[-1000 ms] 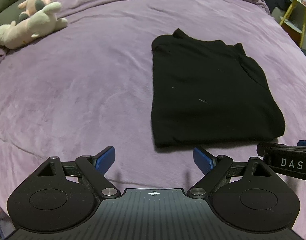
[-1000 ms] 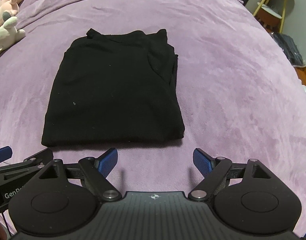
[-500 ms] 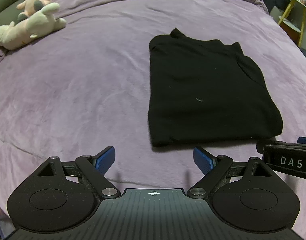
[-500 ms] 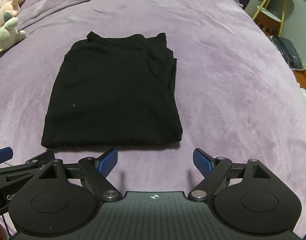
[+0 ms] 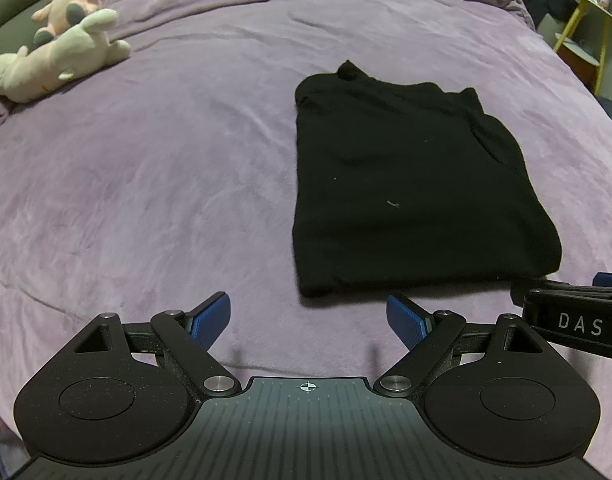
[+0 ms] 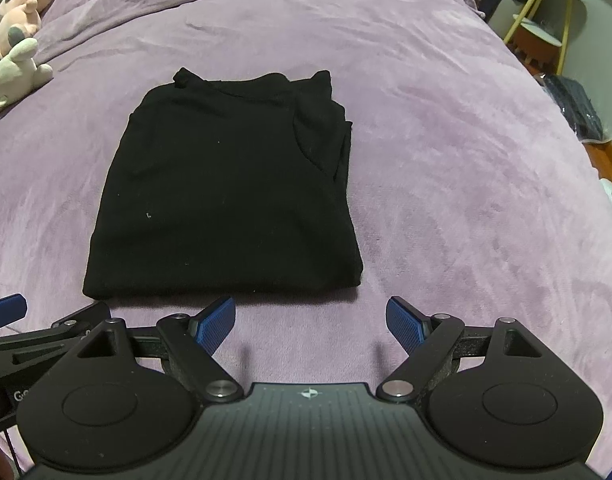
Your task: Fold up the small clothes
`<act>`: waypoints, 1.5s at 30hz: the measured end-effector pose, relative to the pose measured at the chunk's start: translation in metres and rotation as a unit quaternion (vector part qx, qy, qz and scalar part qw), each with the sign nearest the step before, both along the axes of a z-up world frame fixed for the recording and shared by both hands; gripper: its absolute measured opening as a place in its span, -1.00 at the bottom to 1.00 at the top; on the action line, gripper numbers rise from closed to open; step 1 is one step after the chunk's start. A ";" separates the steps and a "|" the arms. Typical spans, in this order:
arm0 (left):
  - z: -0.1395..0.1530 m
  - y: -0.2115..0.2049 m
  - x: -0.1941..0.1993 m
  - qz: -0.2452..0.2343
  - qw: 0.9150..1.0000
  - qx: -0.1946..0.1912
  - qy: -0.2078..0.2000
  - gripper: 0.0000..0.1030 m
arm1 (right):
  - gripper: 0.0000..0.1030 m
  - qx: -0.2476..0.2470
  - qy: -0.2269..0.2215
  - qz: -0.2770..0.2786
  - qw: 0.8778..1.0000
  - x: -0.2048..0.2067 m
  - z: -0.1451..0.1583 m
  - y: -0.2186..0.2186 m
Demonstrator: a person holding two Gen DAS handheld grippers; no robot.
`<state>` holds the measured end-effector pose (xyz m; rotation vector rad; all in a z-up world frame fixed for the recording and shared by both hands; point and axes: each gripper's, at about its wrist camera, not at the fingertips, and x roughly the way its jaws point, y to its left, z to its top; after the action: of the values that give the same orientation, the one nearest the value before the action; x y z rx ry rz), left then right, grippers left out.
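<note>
On the purple bed (image 5: 145, 184), the black garment (image 5: 402, 184) lies folded into a rough rectangle, its long axis running from the lower to the upper part of both frames. In the left wrist view it sits right of centre, just above and right of the left hand-held gripper (image 5: 308, 320); in the right wrist view it sits left of centre, above the right hand-held gripper (image 6: 312, 320). Both hand-held grippers are spread wide with nothing between the blue pads, hovering side by side just short of the garment's near edge, apart from the cloth. Neither looks clearly nearer; the near corners fall one to each, which would suit a two-handed lift of that edge toward the far end, if another fold is wanted. The bedspread is soft, lightly creased. Plush toys (image 5: 61, 48) lie at the upper left, well apart from the garment. A yellow-legged shelf (image 6: 546, 28) stands at the upper right beyond the bed.
</note>
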<state>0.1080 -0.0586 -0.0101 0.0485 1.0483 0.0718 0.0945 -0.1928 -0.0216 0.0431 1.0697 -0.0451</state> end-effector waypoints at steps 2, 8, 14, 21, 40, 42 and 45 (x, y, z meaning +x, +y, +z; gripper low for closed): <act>0.001 -0.001 0.000 0.000 1.000 0.000 0.000 0.75 | 0.61 0.000 0.001 -0.001 1.000 0.000 0.000 -0.001; 0.002 -0.001 0.000 -0.001 1.000 -0.003 -0.003 0.75 | 0.61 0.002 0.000 -0.003 1.000 0.000 0.000 -0.003; 0.002 -0.002 -0.001 -0.004 1.000 -0.001 -0.004 0.75 | 0.62 0.002 -0.001 -0.004 1.000 0.000 0.001 -0.005; 0.002 -0.002 -0.001 -0.006 1.000 -0.001 -0.003 0.75 | 0.62 0.003 0.000 -0.004 1.000 0.000 0.001 -0.006; 0.002 -0.006 0.001 -0.008 1.000 -0.002 -0.001 0.75 | 0.62 0.003 0.001 -0.004 1.000 0.001 0.001 -0.008; 0.002 -0.006 0.002 -0.008 1.000 -0.002 -0.001 0.75 | 0.62 0.003 0.001 -0.004 1.000 0.001 0.001 -0.008; 0.000 -0.006 0.003 -0.010 1.000 -0.001 0.000 0.75 | 0.62 0.003 0.001 -0.004 1.000 0.002 0.000 -0.009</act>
<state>0.1109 -0.0648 -0.0100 0.0570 1.0484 0.0534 0.0965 -0.2014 -0.0212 0.0540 1.0716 -0.0491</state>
